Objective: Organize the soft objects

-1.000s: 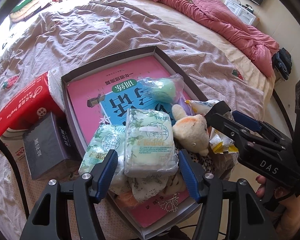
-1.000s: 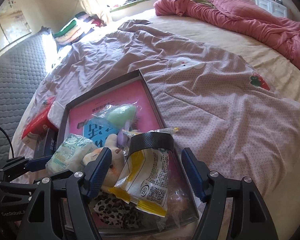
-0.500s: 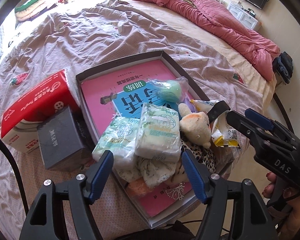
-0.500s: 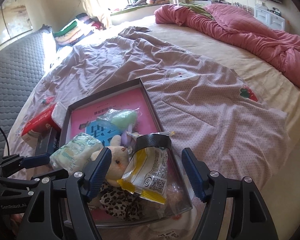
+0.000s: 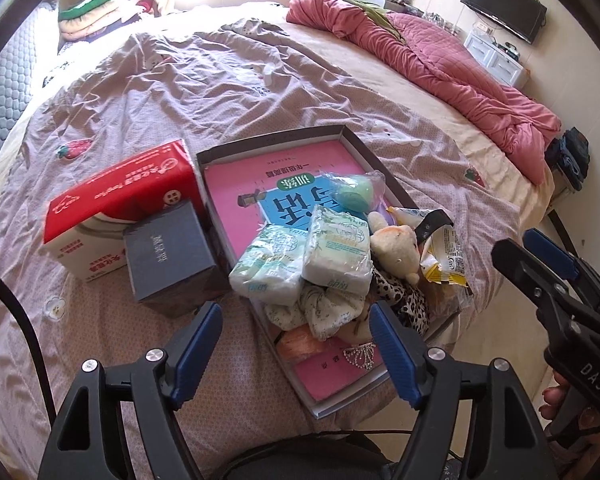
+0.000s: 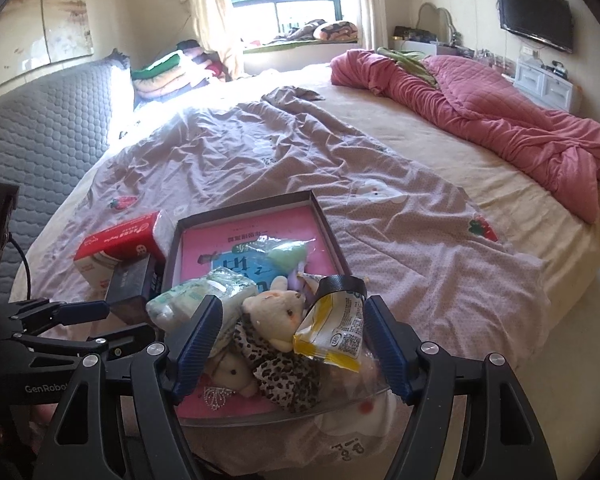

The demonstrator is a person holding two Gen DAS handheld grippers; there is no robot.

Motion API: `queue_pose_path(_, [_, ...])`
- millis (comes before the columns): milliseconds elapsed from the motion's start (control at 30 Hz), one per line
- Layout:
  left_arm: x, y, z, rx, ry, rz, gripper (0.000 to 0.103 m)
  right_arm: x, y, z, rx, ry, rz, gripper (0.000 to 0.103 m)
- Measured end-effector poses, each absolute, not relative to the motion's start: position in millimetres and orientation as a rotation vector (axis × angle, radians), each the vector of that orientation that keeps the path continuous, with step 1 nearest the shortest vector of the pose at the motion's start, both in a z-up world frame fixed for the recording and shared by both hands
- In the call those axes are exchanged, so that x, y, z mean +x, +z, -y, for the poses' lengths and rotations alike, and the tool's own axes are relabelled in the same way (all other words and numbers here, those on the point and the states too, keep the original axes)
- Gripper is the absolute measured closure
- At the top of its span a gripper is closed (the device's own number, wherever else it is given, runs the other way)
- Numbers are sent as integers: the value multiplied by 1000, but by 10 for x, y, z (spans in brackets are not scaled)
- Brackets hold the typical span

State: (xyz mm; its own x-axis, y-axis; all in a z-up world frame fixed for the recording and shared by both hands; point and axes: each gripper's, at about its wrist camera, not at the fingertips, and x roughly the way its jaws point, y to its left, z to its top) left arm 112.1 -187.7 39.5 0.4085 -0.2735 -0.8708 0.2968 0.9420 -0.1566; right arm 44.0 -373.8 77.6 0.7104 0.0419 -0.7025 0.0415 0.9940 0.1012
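Most soft things already lie piled in the box [image 5: 342, 133], so little seems left; left gripper [image 5: 296, 350] and right gripper [image 6: 292, 344] hover near it, jaws apart, holding nothing.

Bed [image 5: 284, 80]: box [image 5: 396, 184], tissue pack [image 5: 116, 200], dark carton [image 5: 168, 256], pink quilt [image 5: 440, 60].

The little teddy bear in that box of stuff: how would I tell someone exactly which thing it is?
On the bed, find the shallow dark box with a pink book lying flat inside. In the pile at its near end, the teddy bear sits between the white tissue packs and the yellow snack bag. It is the only cream, furry thing with a face, above leopard-print fabric.
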Motion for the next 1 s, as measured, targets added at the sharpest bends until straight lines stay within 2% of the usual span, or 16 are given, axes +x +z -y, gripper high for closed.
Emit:
queue_pose_path(167, [979, 472, 1783, 19, -339, -1066, 23, 270, 845, 3624, 114, 17, -761, 28])
queue_pose_path(267, [885, 509, 1726, 19, -327, -1054, 23, 145, 874, 3500, 102, 37, -752, 24])
queue_pose_path(1000, [328, 537, 1350, 25, -213, -1019, 23, -227, 771, 3115, 50, 39, -791, 23])
